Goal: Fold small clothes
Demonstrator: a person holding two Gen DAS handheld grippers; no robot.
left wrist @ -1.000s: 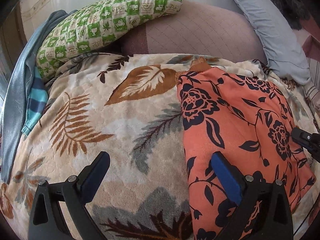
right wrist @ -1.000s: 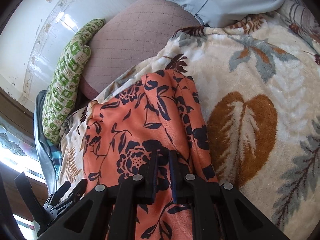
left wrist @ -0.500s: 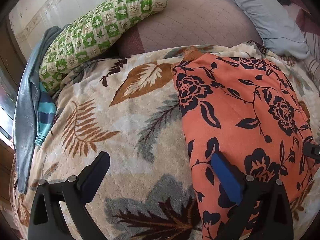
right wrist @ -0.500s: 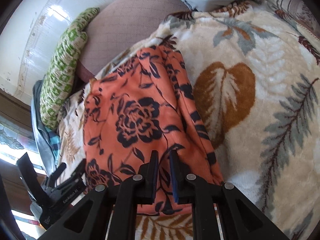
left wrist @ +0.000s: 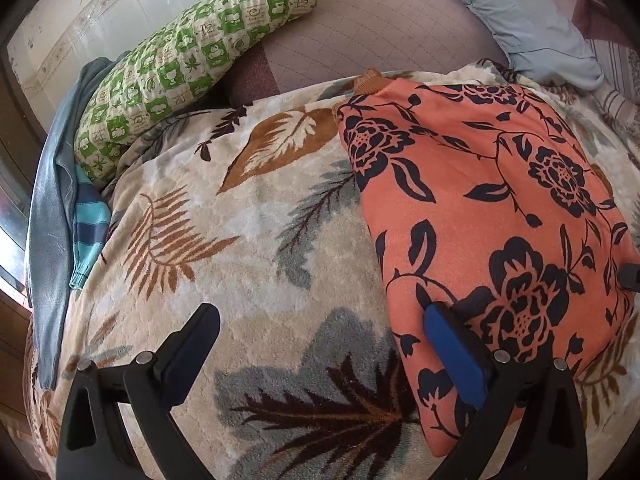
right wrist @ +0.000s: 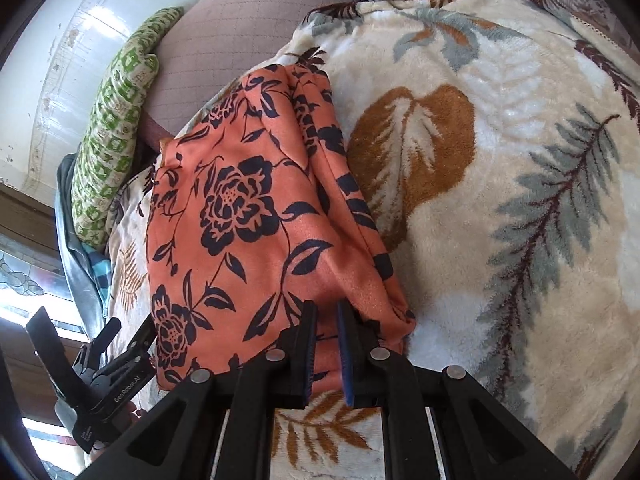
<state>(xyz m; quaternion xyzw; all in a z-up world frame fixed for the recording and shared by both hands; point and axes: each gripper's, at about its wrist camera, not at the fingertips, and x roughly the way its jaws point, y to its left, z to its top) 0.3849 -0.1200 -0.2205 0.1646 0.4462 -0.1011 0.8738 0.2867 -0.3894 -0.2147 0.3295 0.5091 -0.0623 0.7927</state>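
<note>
An orange garment (left wrist: 480, 184) with a dark flower print lies folded on the leaf-pattern blanket (left wrist: 248, 240). My left gripper (left wrist: 320, 316) is open wide. Its right finger (left wrist: 452, 344) rests against the garment's near left edge, and its left finger hovers over bare blanket. In the right wrist view the same orange garment (right wrist: 240, 220) runs away from me, and my right gripper (right wrist: 327, 320) is shut on its near hem, with orange cloth pinched between the pads. The left gripper (right wrist: 100, 360) shows at the lower left of that view.
A green checked pillow (left wrist: 192, 60) and a mauve quilted cushion (left wrist: 360, 36) lie at the head of the bed, with a pale blue pillow (left wrist: 532, 28) to the right. Grey and striped blue clothes (left wrist: 60, 200) hang over the blanket's left edge.
The right gripper has drawn the garment's hem towards me while staying shut on it, so the cloth now lies flatter. The left gripper rolled and dropped a little, still open.
</note>
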